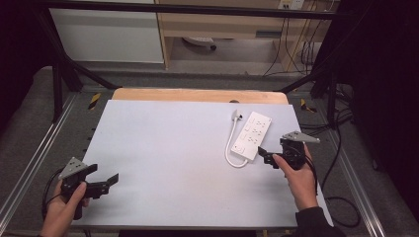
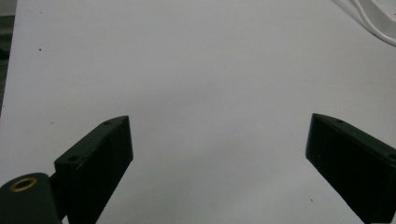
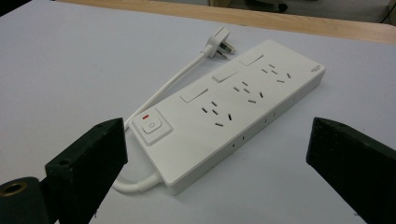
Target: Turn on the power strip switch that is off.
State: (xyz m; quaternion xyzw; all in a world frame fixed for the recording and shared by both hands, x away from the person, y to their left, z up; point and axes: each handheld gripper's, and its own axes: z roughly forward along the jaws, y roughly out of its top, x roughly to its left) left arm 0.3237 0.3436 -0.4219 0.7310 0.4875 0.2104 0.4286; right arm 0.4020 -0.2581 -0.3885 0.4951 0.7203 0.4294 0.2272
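- High view: white power strip (image 1: 253, 135) on the right part of the pale table (image 1: 163, 158), lying at an angle, far end pointing away and a little to the right.
- Its white cable (image 1: 230, 145) leaving from the near end, curving along the left side, ending in the plug (image 1: 237, 115) beside the far end of the strip.
- Right gripper (image 1: 267, 156) just near of the strip's near end, held in the right hand (image 1: 299, 175), jaws spread apart, nothing between them, not touching the strip.
- Left gripper (image 1: 109, 181) at the near left corner of the table, well apart from the strip, held in the left hand (image 1: 64, 207), jaws also spread wide and empty.
- Right gripper view: power strip (image 3: 233, 112) lying flat ahead of the two black jaws, seen between them; power button (image 3: 152, 126) with a small red mark at the near end, three socket groups behind it, each with a flat switch.
- Cable (image 3: 173, 86) running along the left of the strip to the plug (image 3: 218, 44) at the far end; wooden edge of the table beyond.
- Left gripper view: two black jaws far apart over bare table surface (image 2: 201, 84); a piece of the white cable (image 2: 369, 21) in the far right corner.
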